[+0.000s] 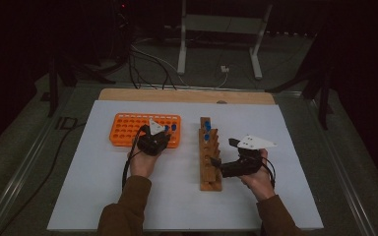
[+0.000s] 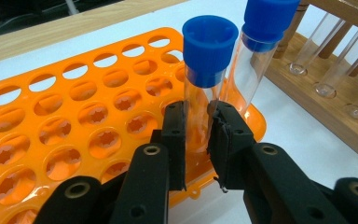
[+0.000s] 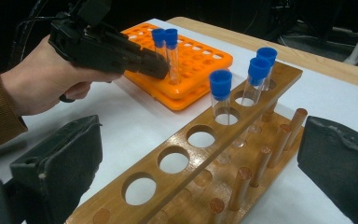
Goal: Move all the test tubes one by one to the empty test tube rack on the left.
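The desk (image 1: 103, 196) is covered with a white sheet. On it sit an orange rack (image 2: 51, 121) full of round holes and, to its right, a long wooden rack (image 3: 186, 158). Three tubes with blue caps stand at the far end of the wooden rack, and its near holes are empty.

The left hand-held gripper (image 2: 196, 135) is at the near right corner of the orange rack. Its jaws are closed on a clear tube (image 2: 204, 93) with a blue cap. The tube stands upright with its bottom down in a hole. A second tube (image 2: 254, 60) stands just behind it, very close.

The step looks like putting this tube in the orange rack or taking it out; the pictures cannot settle which. Either way, the tube should stay straight up and move slowly, so it does not bump the tube behind it. The grip should be soft, because the tube looks thin.

The right hand-held gripper (image 3: 200, 186) waits wide open beside the wooden rack, holding nothing.
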